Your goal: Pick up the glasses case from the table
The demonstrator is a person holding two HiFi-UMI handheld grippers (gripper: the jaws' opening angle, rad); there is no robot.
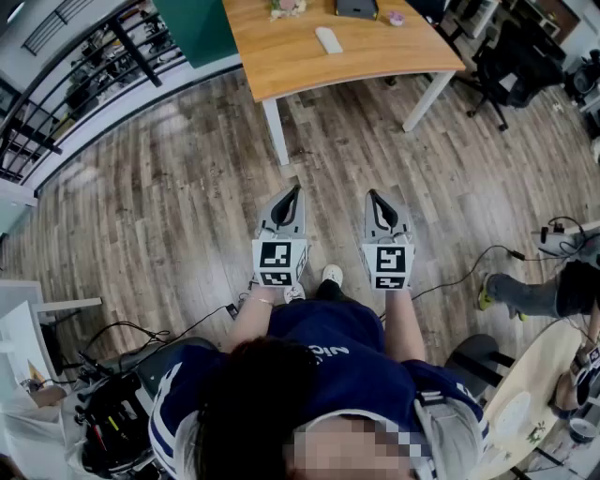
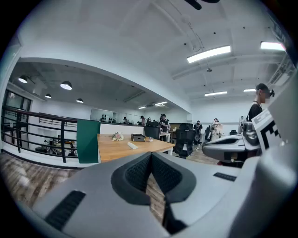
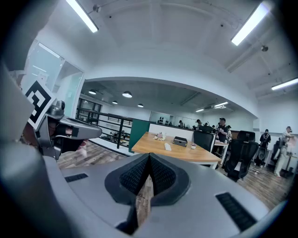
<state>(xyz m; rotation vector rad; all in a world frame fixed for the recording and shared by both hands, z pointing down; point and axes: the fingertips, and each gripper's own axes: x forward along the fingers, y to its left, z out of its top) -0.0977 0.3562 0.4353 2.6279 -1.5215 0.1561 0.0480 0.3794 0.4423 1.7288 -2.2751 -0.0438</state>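
In your head view, you held the left gripper [image 1: 297, 190] and the right gripper [image 1: 373, 195] side by side over the grey-brown wood-plank floor [image 1: 169, 206]. Both were well short of the light wooden table with white legs [image 1: 300, 70]. The white oblong glasses case [image 1: 328, 39] lay on its top, near a black box [image 1: 356, 7]. A black metal railing [image 1: 84, 75] and a dark green panel [image 1: 192, 23] stood left of the table, and a black office chair [image 1: 506, 66] stood to its right.

In the left gripper view, your jaws were pressed together with nothing between them. The case [image 2: 132, 145] sat far ahead on the table, under long ceiling strip lights [image 2: 208, 53].

In the right gripper view, the jaws were likewise closed and empty. The case [image 3: 167, 147] lay on the tabletop well beyond them.
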